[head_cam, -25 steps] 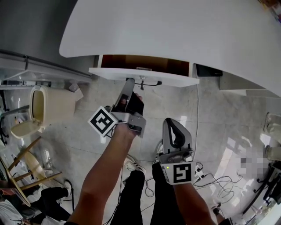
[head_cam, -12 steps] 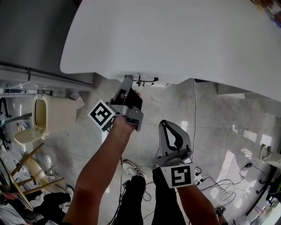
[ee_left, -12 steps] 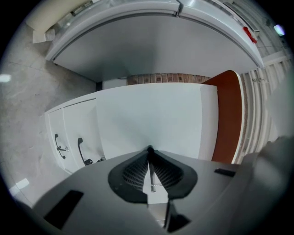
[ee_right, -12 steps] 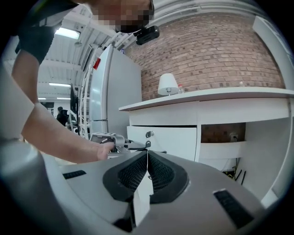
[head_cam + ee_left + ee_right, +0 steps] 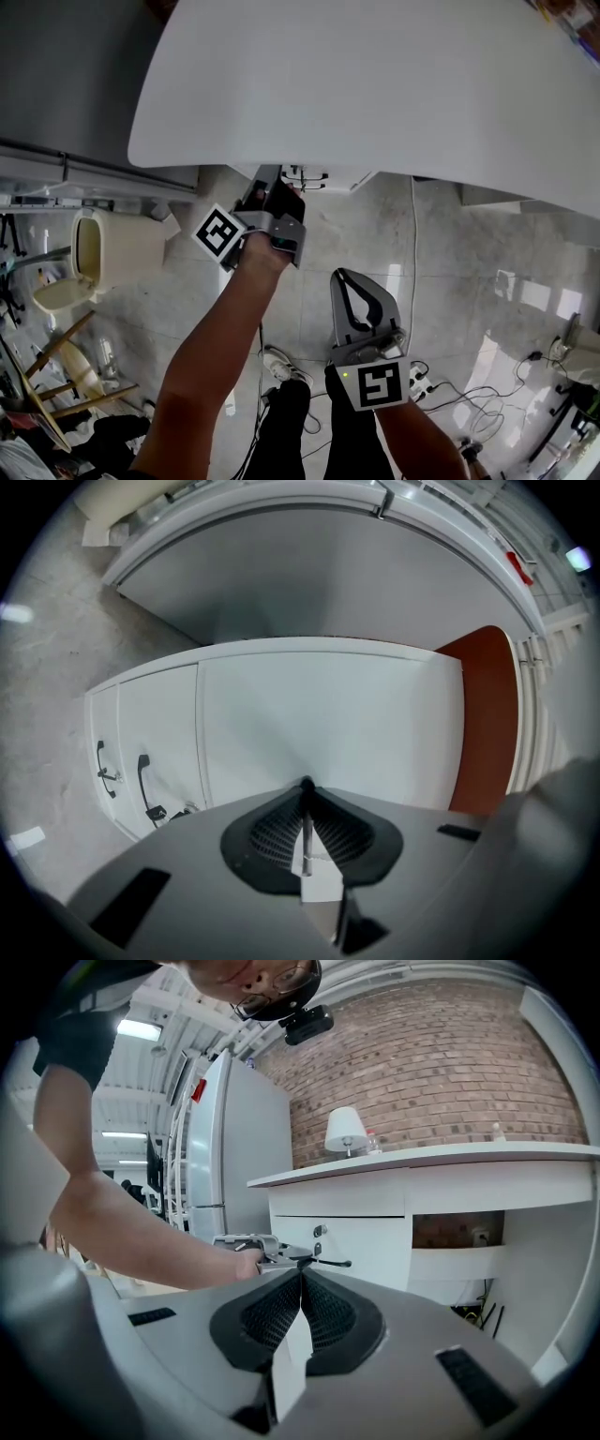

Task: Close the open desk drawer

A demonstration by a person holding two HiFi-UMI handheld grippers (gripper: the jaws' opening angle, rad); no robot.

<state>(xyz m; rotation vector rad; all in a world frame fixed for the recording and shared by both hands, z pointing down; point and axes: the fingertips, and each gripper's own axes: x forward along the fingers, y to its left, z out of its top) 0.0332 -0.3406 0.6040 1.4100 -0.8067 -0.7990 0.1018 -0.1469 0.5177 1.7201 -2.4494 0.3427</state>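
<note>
Two tools, jaws together, both empty. Left tool [image 5: 267,176] tip at drawer [image 5: 366,1241] front under tabletop [image 5: 375,84]; right tool [image 5: 339,276] apart from it.

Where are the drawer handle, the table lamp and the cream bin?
drawer handle [image 5: 334,1263]: right gripper view, middle of its black bar.
table lamp [image 5: 345,1130]: right gripper view, on its shade.
cream bin [image 5: 131,248]: head view, on its side wall.

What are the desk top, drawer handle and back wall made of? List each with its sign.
Desk top: smooth white laminate or painted board, probably; even matte sheen.
Drawer handle: thin black bar, likely metal.
Back wall: bare red-brown brick, mortar lines visible.
</note>
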